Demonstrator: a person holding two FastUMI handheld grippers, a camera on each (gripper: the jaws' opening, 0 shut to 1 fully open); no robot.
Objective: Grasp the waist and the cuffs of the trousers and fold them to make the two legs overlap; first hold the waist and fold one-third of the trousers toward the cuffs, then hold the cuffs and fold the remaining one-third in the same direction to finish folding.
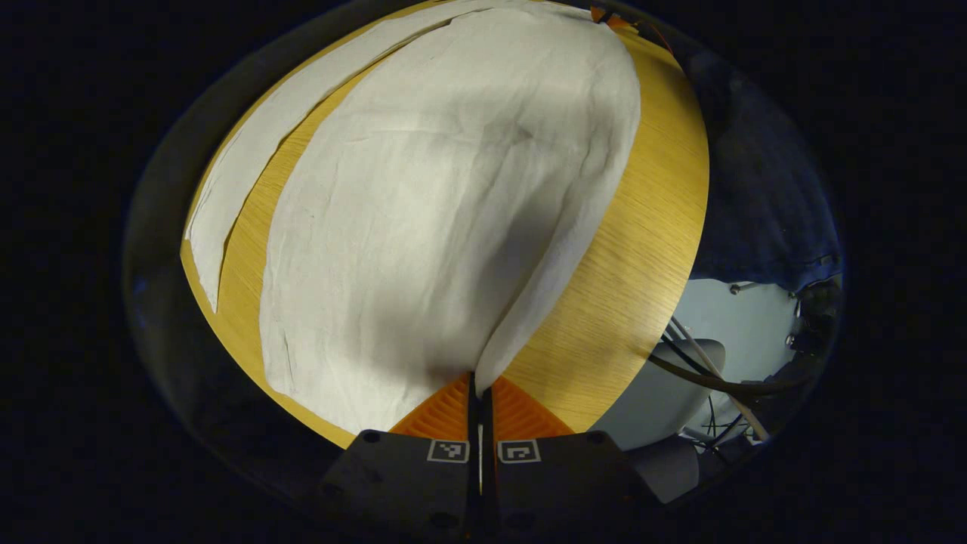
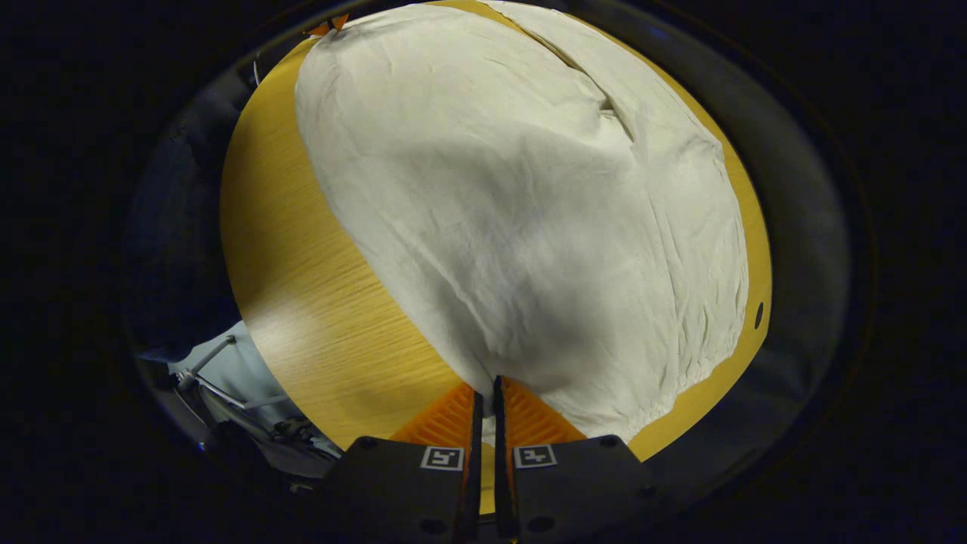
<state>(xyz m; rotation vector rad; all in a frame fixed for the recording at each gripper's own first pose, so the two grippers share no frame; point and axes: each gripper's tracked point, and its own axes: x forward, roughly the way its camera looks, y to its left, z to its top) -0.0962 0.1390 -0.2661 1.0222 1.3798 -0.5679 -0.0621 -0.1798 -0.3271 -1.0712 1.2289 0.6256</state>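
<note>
I have both tongs pinched narrow on the trousers (image 1: 453, 196): the left tongs (image 1: 480, 389) on a near fabric edge, the right tongs (image 2: 487, 393) on another. I judge the leg-over-leg fold is under way, with the thirds left. The cloth covers most of the desk (image 1: 634, 272); bare wood shows beside it, and the desk edge is near.
</note>
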